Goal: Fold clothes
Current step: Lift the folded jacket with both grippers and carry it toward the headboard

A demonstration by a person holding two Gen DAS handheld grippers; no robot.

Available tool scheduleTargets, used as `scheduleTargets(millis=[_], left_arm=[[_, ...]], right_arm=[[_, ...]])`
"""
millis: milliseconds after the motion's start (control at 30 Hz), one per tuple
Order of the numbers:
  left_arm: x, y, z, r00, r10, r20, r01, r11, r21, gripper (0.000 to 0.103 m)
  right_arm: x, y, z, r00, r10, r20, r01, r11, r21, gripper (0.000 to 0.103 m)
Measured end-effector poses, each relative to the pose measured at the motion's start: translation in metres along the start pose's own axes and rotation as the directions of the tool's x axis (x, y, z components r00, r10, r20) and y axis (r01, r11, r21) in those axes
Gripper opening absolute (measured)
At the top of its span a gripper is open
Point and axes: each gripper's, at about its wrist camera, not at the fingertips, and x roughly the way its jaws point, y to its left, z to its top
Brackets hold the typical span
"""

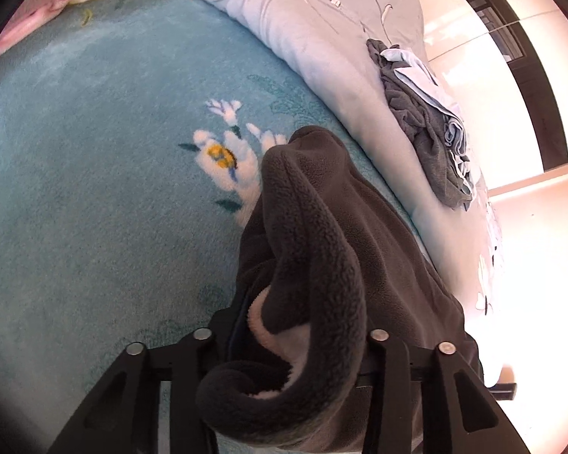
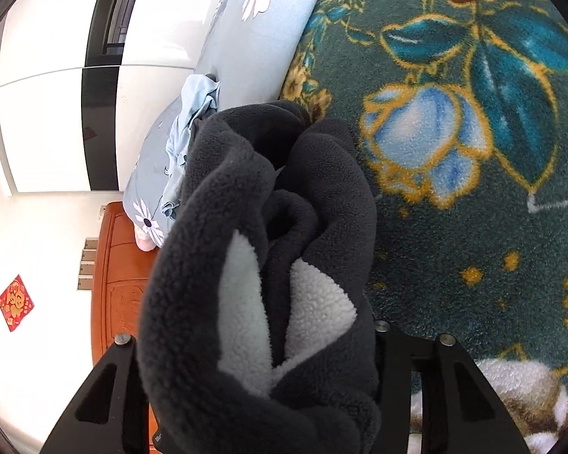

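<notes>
A dark grey fleece garment (image 1: 314, 227) with a white fleecy lining hangs bunched from my left gripper (image 1: 291, 370), which is shut on it; its fingertips are hidden under the cloth. Its far end touches the teal flowered blanket (image 1: 94, 189) on the bed. In the right wrist view the same fleece garment (image 2: 284, 196) is bunched over my right gripper (image 2: 261, 359), which is shut on it, lining showing between the folds. It hangs over the dark green flowered blanket (image 2: 473, 246).
A pale blue quilt (image 1: 303, 30) lies along the bed's far side with a heap of grey and light blue clothes (image 1: 424, 121) on it, also in the right wrist view (image 2: 193, 113). An orange wooden headboard (image 2: 117, 272) and white wall lie left.
</notes>
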Motion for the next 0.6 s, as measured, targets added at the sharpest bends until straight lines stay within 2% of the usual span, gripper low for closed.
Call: scheduleTargets(millis=[67, 300, 433, 533, 600], left_arm=[[-0.013, -0.007, 0.006, 1.000, -0.025, 0.016, 0.025, 1.000, 0.013, 0.033], [-0.069, -0.032, 0.029, 0.987, -0.133, 0.085, 0.127, 0.990, 0.068, 0.028], [-0.109, -0.029, 0.043, 0.971, -0.194, 0.139, 0.186, 0.980, 0.067, 0.028], [-0.151, -0.014, 0.056, 0.955, -0.212, 0.209, 0.202, 0.977, 0.067, 0.027], [-0.187, 0.003, 0.069, 0.940, -0.199, 0.278, 0.192, 0.980, 0.053, 0.027]], right_arm=[[-0.002, 0.015, 0.003, 1.000, 0.014, -0.010, -0.014, 1.000, -0.023, 0.042], [-0.012, 0.087, 0.014, 0.993, 0.100, -0.060, -0.107, 0.986, -0.130, 0.040], [-0.011, 0.139, 0.014, 0.988, 0.111, -0.109, -0.133, 0.964, -0.228, 0.040], [0.001, 0.183, 0.008, 0.981, 0.117, -0.155, -0.159, 0.943, -0.292, 0.040], [0.018, 0.218, -0.002, 0.969, 0.141, -0.204, -0.206, 0.917, -0.341, 0.040]])
